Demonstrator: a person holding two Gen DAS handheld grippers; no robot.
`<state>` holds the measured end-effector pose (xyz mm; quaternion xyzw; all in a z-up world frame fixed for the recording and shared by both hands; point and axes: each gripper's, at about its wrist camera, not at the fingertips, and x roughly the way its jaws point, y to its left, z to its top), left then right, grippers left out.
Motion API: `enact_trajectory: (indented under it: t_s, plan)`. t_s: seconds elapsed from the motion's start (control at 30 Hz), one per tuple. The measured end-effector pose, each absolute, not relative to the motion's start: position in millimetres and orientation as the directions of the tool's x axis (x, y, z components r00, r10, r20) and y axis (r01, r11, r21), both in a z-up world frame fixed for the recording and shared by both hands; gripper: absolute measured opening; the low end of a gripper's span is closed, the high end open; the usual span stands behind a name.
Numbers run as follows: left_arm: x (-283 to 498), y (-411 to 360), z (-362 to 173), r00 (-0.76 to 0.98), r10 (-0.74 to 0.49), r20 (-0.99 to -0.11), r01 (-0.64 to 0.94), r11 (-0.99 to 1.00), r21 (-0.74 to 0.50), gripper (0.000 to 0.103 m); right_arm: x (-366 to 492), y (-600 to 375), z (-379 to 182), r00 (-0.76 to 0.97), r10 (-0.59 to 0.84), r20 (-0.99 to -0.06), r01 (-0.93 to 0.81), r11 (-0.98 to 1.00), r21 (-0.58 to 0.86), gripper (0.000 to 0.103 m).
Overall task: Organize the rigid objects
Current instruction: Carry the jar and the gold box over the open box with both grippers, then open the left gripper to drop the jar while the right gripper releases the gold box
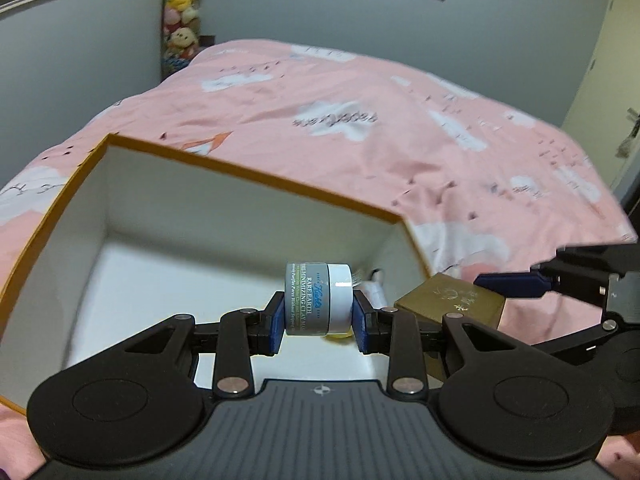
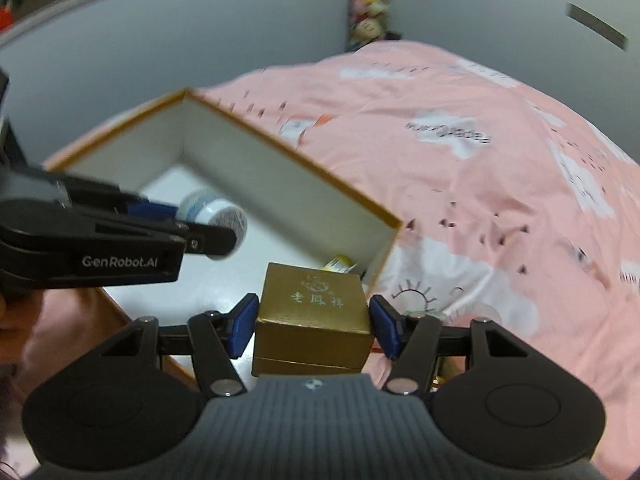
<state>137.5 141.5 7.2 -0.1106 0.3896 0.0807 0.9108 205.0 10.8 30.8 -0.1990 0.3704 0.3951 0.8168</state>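
While one pink bed (image 1: 360,128) fills the upper frame, one open orange-edged box (image 1: 248,178) sits lower left with a small yellow-capped item (image 2: 340,263) inside. One gold case (image 2: 316,312), centre, is pinched by the right hand-held gripper (image 2: 314,326). One grey jar (image 1: 318,304) is pinched by the left hand-held gripper (image 1: 318,322) over the box.

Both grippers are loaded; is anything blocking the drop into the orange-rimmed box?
Nothing visible blocks it. The left gripper holds the jar over the open box, whose white floor below is bare. The right gripper holds the gold box above the near corner, beside a small yellow-capped item.
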Motion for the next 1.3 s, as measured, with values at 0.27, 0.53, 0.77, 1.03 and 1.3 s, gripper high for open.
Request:
enact_trajectory:
  t_s: [0.27, 0.53, 0.77, 1.03, 1.3]
  plan:
    - [144.6, 154.6, -8.6, 0.63, 0.062, -0.774, -0.255, 0.958, -0.13, 0.038, 216.4, 60.1, 4.6, 0.338, 0.411, -0.847, -0.873, 0.473, -0.119, 0.06]
    - [146.6, 157.9, -16.8, 0.601, 0.075, -0.796, -0.27, 0.956, -0.114, 0.038, 233.3, 80.3, -21.2, 0.25, 0.373, -0.894, -0.889, 0.453, -0.06, 0.06]
    - [151.7, 155.6, -21.3, 0.581, 0.064, -0.811, -0.262, 0.959, -0.111, 0.038, 243.9, 83.0, -36.4, 0.216, 0.347, -0.913, -0.872, 0.489, -0.02, 0.062]
    - [154.5, 154.1, -22.8, 0.57, 0.062, -0.819, -0.255, 0.961, -0.104, 0.038, 236.2, 76.0, -26.0, 0.267, 0.345, -0.9, -0.874, 0.48, -0.076, 0.064]
    - [158.1, 145.3, -26.1, 0.554, 0.058, -0.831, -0.227, 0.97, -0.083, 0.038, 227.4, 63.6, -15.2, 0.304, 0.353, -0.885, -0.868, 0.486, -0.104, 0.066]
